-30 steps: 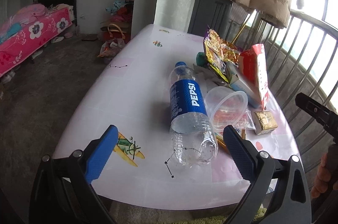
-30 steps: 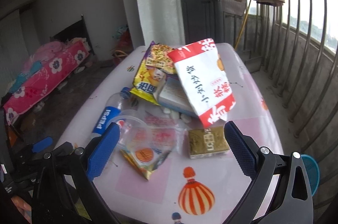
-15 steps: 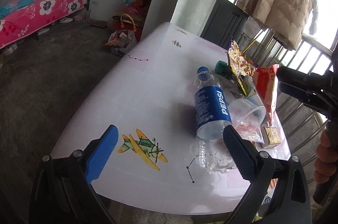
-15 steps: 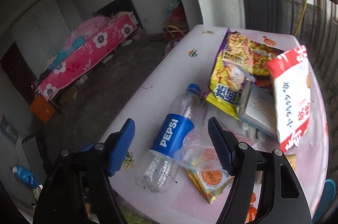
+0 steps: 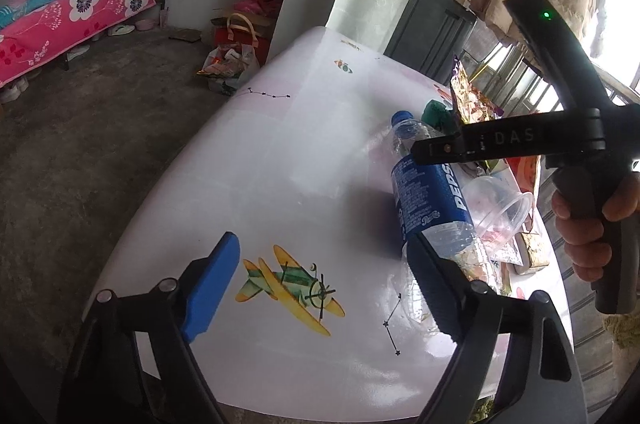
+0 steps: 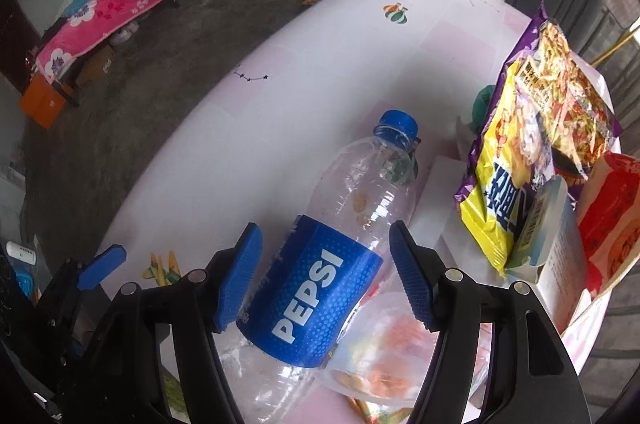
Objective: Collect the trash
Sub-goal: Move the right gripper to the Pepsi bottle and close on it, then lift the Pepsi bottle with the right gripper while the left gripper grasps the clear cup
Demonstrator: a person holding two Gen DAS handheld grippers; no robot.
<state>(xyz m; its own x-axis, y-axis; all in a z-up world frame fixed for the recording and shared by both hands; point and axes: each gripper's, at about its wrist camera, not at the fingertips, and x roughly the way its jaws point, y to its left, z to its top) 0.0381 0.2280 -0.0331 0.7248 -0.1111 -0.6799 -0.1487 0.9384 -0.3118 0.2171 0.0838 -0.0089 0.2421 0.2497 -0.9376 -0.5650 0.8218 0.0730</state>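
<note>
Right tongs (image 6: 324, 276) now straddle Pepsi bottle (image 6: 320, 288) — pads apart.

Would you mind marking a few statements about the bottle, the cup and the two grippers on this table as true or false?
1. The Pepsi bottle lies on its side. True.
2. The bottle's cap is missing. False: a blue cap is on.
3. The right gripper straddles the bottle's label. True.
4. The clear plastic cup stands upright. False: it lies tipped beside the bottle.
5. The left gripper holds a snack bag. False: only the table shows between its closing fingers.
</note>
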